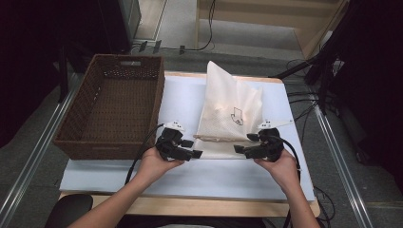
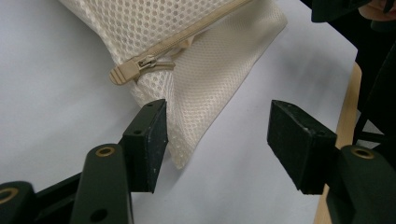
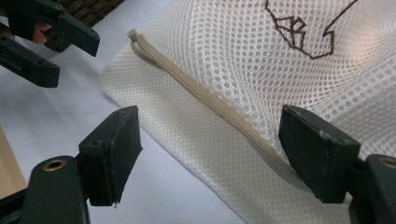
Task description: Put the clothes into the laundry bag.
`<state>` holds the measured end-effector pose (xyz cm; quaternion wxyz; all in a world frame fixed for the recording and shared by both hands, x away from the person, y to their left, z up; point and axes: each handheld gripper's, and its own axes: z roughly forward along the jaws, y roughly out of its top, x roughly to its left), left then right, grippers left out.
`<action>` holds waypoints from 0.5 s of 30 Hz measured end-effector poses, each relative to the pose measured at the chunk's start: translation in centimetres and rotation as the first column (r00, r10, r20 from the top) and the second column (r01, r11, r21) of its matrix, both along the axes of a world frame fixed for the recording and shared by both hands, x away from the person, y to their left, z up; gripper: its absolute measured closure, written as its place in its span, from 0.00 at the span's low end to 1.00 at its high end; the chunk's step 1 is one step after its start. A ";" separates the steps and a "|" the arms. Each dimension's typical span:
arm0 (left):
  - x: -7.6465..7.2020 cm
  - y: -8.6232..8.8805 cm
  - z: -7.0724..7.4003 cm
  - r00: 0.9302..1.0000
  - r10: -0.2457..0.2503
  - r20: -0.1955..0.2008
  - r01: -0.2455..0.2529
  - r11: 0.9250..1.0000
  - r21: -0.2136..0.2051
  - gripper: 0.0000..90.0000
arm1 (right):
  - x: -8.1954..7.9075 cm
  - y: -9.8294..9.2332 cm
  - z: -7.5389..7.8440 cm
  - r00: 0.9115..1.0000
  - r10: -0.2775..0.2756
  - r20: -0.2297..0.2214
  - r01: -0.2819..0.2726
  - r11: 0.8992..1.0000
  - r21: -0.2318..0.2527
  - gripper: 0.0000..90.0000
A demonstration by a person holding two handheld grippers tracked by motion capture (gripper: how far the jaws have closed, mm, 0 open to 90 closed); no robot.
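Left gripper: my left gripper (image 1: 194, 148) sits at the near left corner of the cream mesh laundry bag with a tan zipper (image 1: 228, 111). Its jaws stand parted, with the bag's corner lying between them and no pad pressing on it.
Right gripper: my right gripper (image 1: 241, 144) is at the bag's near right corner, jaws spread wide and bare, the mesh and zipper line (image 3: 219, 105) lying under the gap but not pinched.
Bag: it lies flat on the white table top (image 1: 190, 178), near edge towards me, far end rising over what seems to be contents inside. A brown outline drawing (image 1: 236, 116) is stitched on its upper face.
Zipper pull: the tan pull tab (image 2: 122, 73) rests at the left end of the near edge, just beyond my left jaws.
Step in hand: I judge both corners are free, so the next useful move is a fresh grip.
How I'd do it well: I'd bring each jaw pair down square over a corner, take both mesh layers, and close evenly so the bag lifts level.
Risk: the mesh is limp; a shallow bite could slip.
Basket: the dark brown woven rectangular basket (image 1: 114, 107) stands left of the bag, just beside it, a likely destination.
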<state>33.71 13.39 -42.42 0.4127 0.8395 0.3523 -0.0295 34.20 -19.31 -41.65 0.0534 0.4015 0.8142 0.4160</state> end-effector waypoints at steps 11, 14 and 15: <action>-0.9 0.7 1.2 0.999 -0.028 0.036 0.027 1.000 0.014 0.42 | -0.9 -1.7 1.8 0.999 -0.013 0.050 0.011 0.999 0.033 0.30; -1.1 0.8 1.3 0.998 -0.034 0.050 0.033 0.999 0.022 0.42 | -1.0 -2.5 1.8 0.998 -0.027 0.058 0.025 0.999 0.031 0.32; -1.1 0.8 1.3 0.998 -0.034 0.052 0.033 0.999 0.023 0.42 | -1.0 -2.8 1.8 0.998 -0.037 0.060 0.035 0.999 0.028 0.33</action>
